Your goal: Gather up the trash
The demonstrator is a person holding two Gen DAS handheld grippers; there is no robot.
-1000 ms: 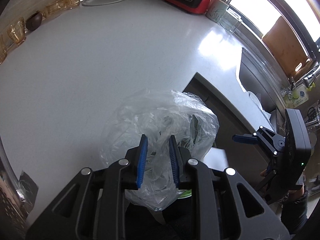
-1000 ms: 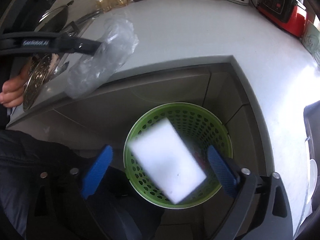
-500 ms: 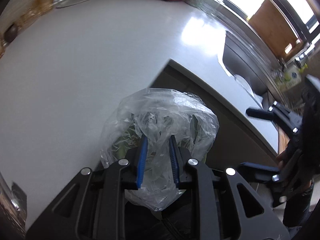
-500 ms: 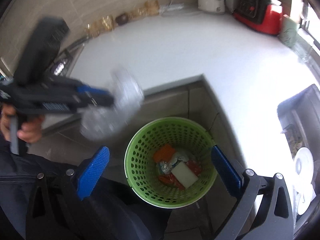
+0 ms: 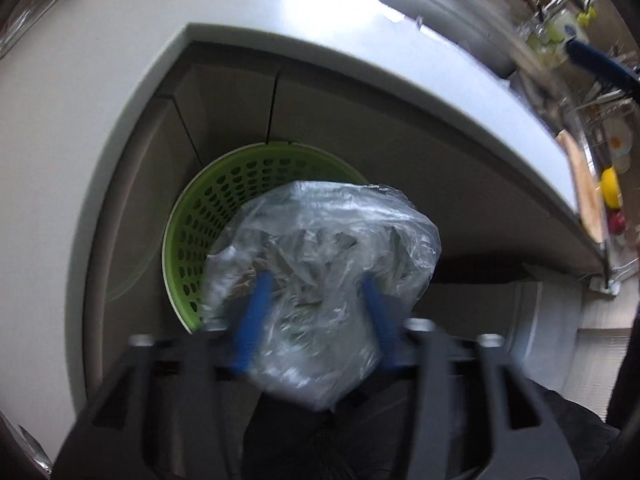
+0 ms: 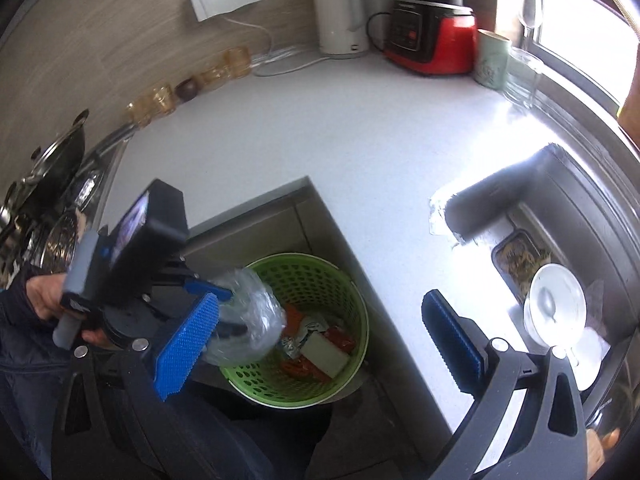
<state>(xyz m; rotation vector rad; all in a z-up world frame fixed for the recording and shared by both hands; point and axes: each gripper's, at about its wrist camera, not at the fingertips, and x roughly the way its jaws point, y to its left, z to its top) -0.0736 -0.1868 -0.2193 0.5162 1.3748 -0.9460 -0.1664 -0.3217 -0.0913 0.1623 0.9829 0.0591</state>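
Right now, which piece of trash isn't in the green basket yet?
The clear plastic bag, between the left gripper's opening fingers above the basket; the white block and orange wrappers lie inside.

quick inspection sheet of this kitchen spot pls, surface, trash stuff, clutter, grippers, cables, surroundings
surface: white countertop, L-shaped around a floor gap, mostly bare.
job's things: clear plastic bag above the green basket; a white block and orange wrappers lie inside.
clutter: amber glasses, red appliance, white kettle along the wall.
grippers: left hand-held gripper jaws opening, bag between them; right hand-held gripper open, empty.
cables: white cord on the counter by the kettle.
surroundings: sink with a white bowl, window at right.
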